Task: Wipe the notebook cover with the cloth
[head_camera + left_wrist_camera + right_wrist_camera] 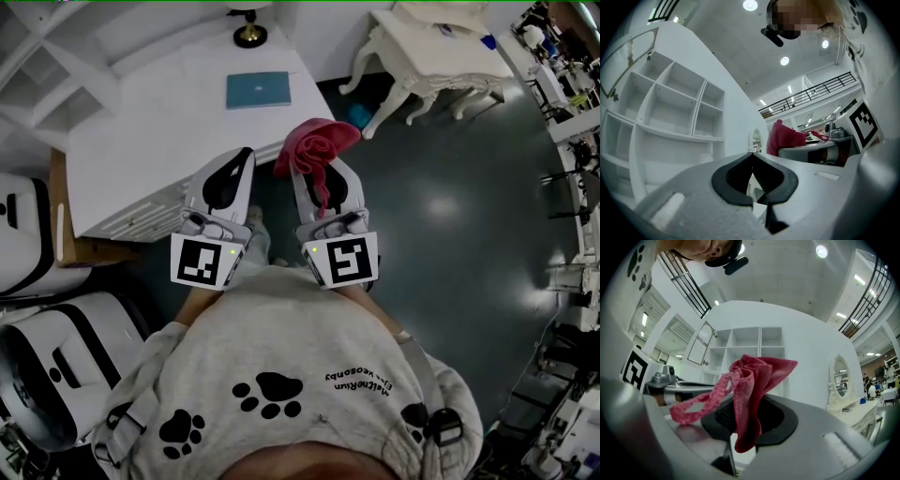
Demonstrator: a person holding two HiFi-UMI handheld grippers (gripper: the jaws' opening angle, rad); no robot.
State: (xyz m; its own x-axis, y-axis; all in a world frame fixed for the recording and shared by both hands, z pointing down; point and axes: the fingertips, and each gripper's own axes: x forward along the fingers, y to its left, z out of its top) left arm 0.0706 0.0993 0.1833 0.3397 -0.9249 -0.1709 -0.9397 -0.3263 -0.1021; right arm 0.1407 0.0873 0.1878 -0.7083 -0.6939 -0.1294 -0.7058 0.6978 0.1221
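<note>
gripping the pink cloth (751, 376), right gripper (748, 397) fingers; left gripper (751, 155) fingers together, empty.

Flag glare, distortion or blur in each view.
Head view: fisheye bows the room's edges; light reflections glare on the dark floor; notebook sharp. Left gripper view: shelves curve strongly, corners vignetted black. Right gripper view: cloth sharp, ceiling light blown out.

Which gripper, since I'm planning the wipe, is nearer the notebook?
Left, by a small margin. The left gripper, shut and empty, sits at the desk's near edge, straight below the notebook in the head view; the right gripper, clamping the cloth, is off past the desk's corner.
</note>
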